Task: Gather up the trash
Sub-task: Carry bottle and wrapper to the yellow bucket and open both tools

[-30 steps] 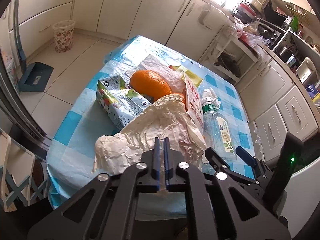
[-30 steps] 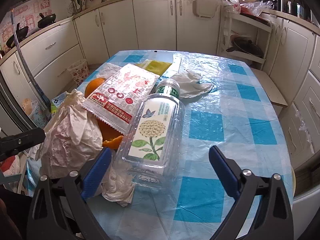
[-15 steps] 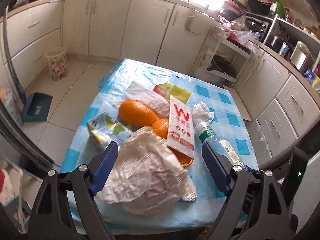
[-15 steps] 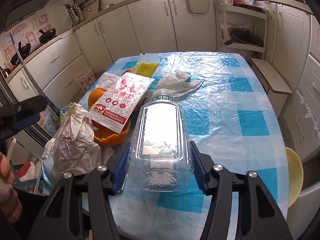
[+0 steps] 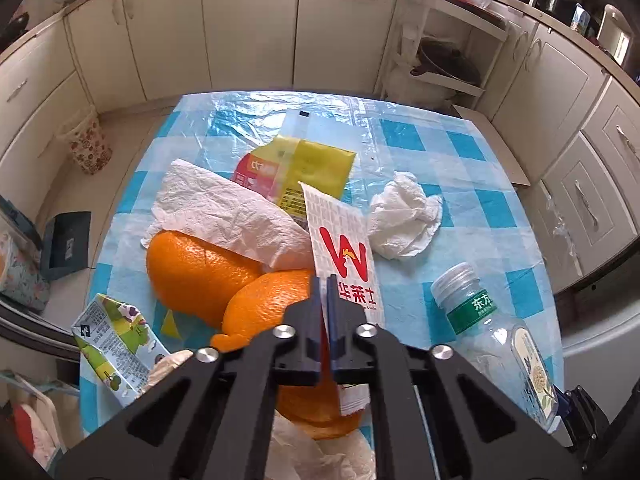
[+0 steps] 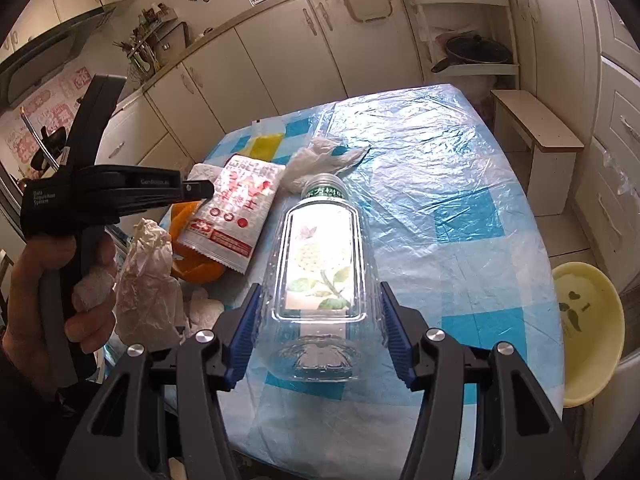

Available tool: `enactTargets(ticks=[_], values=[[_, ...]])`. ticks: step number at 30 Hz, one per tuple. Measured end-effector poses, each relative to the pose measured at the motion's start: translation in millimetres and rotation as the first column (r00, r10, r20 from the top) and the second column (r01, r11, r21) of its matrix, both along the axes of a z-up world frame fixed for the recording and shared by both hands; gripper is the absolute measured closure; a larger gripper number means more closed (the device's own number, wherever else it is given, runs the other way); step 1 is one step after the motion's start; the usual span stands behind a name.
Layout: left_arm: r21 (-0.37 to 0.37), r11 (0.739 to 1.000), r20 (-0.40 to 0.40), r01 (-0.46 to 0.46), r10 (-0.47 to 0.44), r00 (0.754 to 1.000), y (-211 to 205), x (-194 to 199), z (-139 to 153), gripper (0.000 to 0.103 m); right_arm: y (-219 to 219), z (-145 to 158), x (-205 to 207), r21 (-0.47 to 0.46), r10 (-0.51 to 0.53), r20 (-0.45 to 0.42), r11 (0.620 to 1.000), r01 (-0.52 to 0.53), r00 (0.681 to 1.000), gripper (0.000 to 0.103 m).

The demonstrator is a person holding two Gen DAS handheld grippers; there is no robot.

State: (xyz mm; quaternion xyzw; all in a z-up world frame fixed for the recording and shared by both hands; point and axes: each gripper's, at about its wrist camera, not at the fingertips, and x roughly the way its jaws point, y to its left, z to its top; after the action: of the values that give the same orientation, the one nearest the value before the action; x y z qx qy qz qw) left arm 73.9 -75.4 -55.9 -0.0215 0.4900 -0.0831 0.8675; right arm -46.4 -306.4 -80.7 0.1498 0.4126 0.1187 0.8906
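On a kitchen tabletop [image 6: 460, 208], right tongs [image 6: 320, 334] clamp a plastic bottle [image 6: 320, 264] lying lengthwise, cap away; left tongs [image 5: 324, 292] pinch the snack wrapper [image 5: 344, 248] edge.

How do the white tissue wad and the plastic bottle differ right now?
The tissue wad is opaque, crumpled and lies free; the plastic bottle is clear, rigid and labelled. The bottle lies on its side, clamped at its base in the right gripper; nothing touches the wad. Both rest on the checked tablecloth.
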Motion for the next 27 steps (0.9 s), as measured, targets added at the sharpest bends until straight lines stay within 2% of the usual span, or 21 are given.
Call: enactTargets(ticks=[6, 11, 17, 23, 27], values=[[-0.049, 0.998, 0.042, 0.037, -0.035, 0.998, -14, -12, 20, 0.103, -25, 10, -2, 0.042, -0.033, 0.031, 0.999, 0.032, 0.999, 0.047], [-0.112, 0.988, 0.088, 0.105, -0.096, 0.992, -40, -30, 44, 0.103, -61, 31, -10, 0.065, -0.100, 0.081, 0.993, 0.095, 0.992, 0.047], [-0.219, 0.949, 0.132, 0.226, -0.201, 0.971, -91, -54, 69, 0.103, -128, 52, -30, 0.056, -0.251, 0.124, 0.968, 0.245, 0.960, 0.047], [-0.298, 0.900, 0.119, 0.320, -0.298, 0.947, -158, -70, 66, 0.103, -184, 48, -35, -0.038, -0.354, 0.077, 0.933, 0.358, 0.932, 0.047], [-0.329, 0.871, 0.093, 0.366, -0.355, 0.930, -209, -79, 53, 0.103, -212, 24, -24, -0.095, -0.390, -0.026, 0.918, 0.386, 0.921, 0.047]])
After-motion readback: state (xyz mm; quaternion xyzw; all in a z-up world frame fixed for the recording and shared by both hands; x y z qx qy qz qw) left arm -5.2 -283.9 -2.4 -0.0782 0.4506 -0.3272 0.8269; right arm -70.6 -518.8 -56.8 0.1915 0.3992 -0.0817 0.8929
